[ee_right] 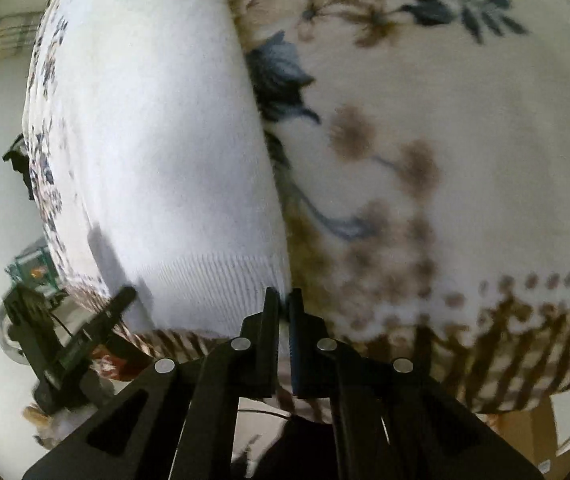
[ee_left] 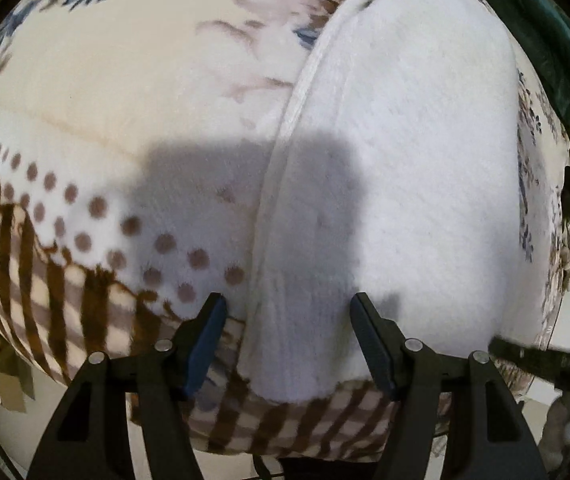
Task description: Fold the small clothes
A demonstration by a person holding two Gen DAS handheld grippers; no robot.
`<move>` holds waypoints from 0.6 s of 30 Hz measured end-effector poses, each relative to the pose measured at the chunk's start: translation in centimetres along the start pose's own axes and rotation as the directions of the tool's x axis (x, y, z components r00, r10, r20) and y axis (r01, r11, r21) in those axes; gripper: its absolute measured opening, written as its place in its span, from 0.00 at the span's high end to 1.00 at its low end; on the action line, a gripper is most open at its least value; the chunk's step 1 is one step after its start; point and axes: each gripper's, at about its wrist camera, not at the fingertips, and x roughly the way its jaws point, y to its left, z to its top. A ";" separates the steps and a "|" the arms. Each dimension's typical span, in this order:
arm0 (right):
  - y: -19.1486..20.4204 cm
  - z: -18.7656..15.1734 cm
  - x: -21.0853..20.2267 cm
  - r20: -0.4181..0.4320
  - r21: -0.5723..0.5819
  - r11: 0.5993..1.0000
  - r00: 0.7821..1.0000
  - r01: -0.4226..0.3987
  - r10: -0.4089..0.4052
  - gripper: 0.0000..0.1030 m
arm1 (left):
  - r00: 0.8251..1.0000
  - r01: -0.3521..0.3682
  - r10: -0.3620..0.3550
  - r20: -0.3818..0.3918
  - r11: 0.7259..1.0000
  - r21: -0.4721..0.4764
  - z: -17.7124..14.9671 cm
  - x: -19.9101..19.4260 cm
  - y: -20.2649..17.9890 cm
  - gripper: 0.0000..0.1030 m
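- The white garment [ee_left: 397, 184] lies flat on a patterned blanket [ee_left: 97, 92], a long folded shape running from the near edge toward the far side; its ribbed hem [ee_right: 213, 280] sits at the near end, close to the blanket's checked border [ee_left: 285, 424].
- The right gripper [ee_right: 284, 308] has its fingers pressed nearly together on the near right corner of the ribbed hem; white fabric shows in the narrow slit between them.
- The left gripper [ee_left: 287, 312] is spread wide over the garment's near left edge, holding nothing; its shadow falls across the cloth and blanket.
- A dark green fabric [ee_left: 549, 40] lies at the far right, past the blanket.
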 end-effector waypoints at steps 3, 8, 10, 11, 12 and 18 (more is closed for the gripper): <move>0.1 -1.6 0.7 -0.008 -0.024 0.998 0.998 0.057 -0.058 0.98 | 0.999 0.000 0.000 0.049 1.000 -0.008 0.4 0.0 -0.2 0.90; -1.0 -2.1 2.2 -0.050 -0.001 0.998 0.996 0.067 -0.067 0.98 | 0.997 0.051 -0.050 0.055 0.998 -0.021 -0.6 -0.9 1.8 0.91; -0.4 -1.4 2.6 -0.081 -0.014 0.996 0.993 0.090 -0.091 0.97 | 0.999 0.047 -0.046 0.016 0.999 -0.009 -0.2 -1.7 2.2 0.91; 0.2 -0.7 2.4 -0.100 -0.015 0.995 0.990 0.096 -0.097 0.96 | 0.998 0.056 -0.056 -0.006 0.998 -0.022 0.2 -2.3 2.4 0.91; 0.4 -0.1 2.1 -0.121 -0.009 0.996 0.989 0.084 -0.084 0.90 | 0.995 0.094 -0.095 -0.032 0.995 -0.040 0.8 -3.0 2.7 0.89; 2.2 5.6 -3.0 -0.075 0.031 0.997 0.995 -0.067 0.069 0.44 | 0.968 0.239 -0.237 0.088 0.971 -0.016 8.5 -8.0 1.2 0.32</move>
